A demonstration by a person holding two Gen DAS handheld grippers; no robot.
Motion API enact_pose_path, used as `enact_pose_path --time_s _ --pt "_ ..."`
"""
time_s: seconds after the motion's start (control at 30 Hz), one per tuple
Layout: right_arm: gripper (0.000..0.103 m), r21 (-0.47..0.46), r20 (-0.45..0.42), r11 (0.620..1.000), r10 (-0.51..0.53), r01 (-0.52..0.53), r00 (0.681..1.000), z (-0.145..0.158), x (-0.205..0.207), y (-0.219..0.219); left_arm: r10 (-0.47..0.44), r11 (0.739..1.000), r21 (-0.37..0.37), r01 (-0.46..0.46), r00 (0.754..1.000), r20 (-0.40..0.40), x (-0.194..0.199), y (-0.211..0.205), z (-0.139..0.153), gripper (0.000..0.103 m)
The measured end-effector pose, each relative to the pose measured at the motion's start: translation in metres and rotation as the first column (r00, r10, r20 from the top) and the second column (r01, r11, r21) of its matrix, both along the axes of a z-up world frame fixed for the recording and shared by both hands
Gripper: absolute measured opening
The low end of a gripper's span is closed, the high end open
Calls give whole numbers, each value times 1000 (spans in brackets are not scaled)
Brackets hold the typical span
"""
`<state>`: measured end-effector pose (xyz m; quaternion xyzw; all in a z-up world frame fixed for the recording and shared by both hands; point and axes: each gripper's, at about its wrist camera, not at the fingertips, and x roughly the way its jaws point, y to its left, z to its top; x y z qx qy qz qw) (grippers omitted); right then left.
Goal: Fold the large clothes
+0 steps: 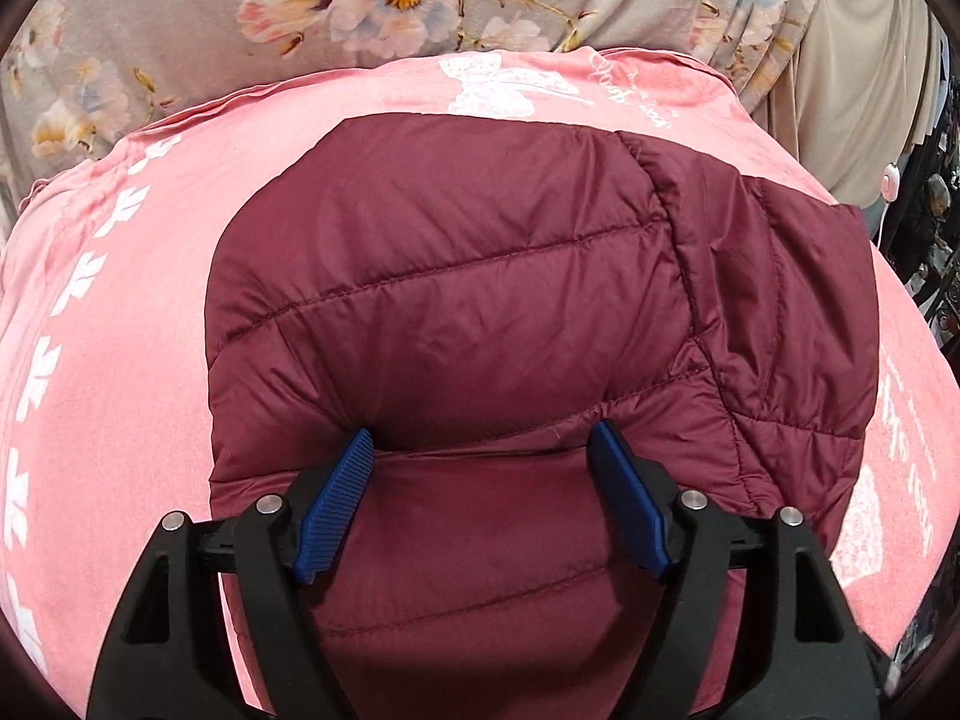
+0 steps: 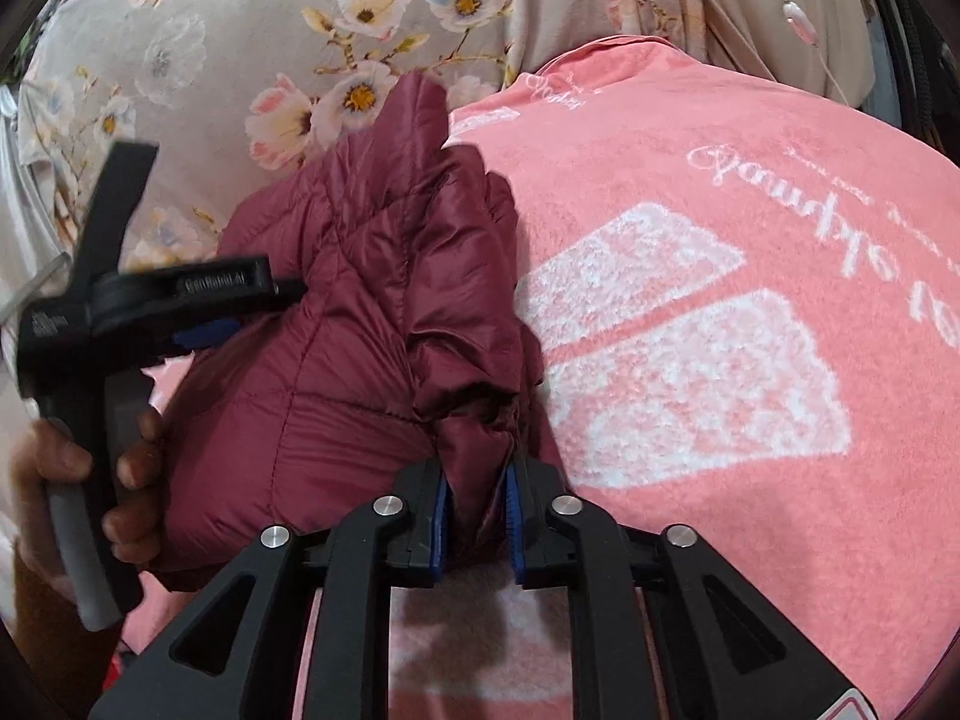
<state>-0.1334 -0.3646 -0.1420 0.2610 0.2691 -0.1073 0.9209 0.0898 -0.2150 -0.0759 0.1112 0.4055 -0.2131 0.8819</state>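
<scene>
A maroon quilted puffer jacket lies folded into a thick bundle on a pink blanket. My left gripper is open wide. Its blue fingertips rest against the near edge of the jacket's upper fold, with lower layers beneath the jaws. In the right wrist view the jacket bulges at centre left. My right gripper is shut on a bunched ridge of its fabric, which fills the narrow gap between the blue pads. The left gripper shows there too, held by a hand, its fingers sunk into the jacket's far side.
The pink blanket with white prints spreads to the right of the jacket. Behind it lies a grey floral sheet. A beige curtain and a white cord with a pink switch hang at the far right.
</scene>
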Motion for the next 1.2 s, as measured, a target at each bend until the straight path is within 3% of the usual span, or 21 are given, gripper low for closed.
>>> enact_pose_path --time_s 0.17,0.27,0.47,0.57,0.7,0.83,1.2 --pt "23 -92 64 994 -59 65 996 40 -35 -6 2 1000 -12 -2 1000 -24 -1 6 11 73" --pt "23 -164 70 986 -32 43 997 59 -26 -1 13 998 -59 -16 999 -47 1 14 24 72" --pt "17 -181 72 983 28 -14 997 63 11 4 -49 991 -123 46 999 -20 7 -3 67 73" --pt "16 -165 51 985 50 -41 997 57 26 6 -117 989 -98 113 993 -35 12 -30 74 73" --pt "15 -172 -7 984 46 -46 999 41 33 6 -152 988 -5 152 987 -54 22 -75 53 72" --pt "14 -111 -71 993 37 -44 997 15 35 -4 -103 993 56 106 993 -48 38 -96 30 74" --pt "12 -59 -102 997 34 -41 994 -11 42 -9 -72 991 110 74 997 -20 53 -112 -6 76"
